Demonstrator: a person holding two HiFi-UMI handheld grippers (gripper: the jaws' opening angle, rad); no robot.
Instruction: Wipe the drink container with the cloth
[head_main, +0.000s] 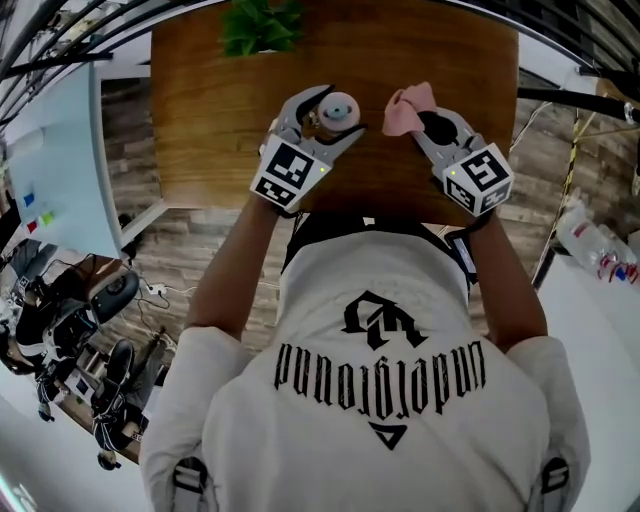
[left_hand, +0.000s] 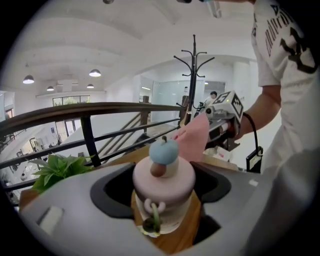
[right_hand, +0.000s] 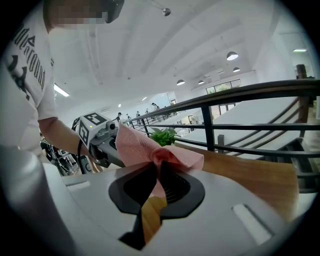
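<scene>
Near table (head_main: 200, 130) edge — container (head_main: 337, 109) clamped, cloth (head_main: 405, 110) pinched

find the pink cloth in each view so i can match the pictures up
Head view: pink cloth at upper middle, in the right gripper, right of the drink container.
Left gripper view: pink cloth at centre, rising behind the drink container's lid.
Right gripper view: pink cloth at centre, pinched between the jaws.
Shared landmark: the green plant, visible in all three.
</scene>
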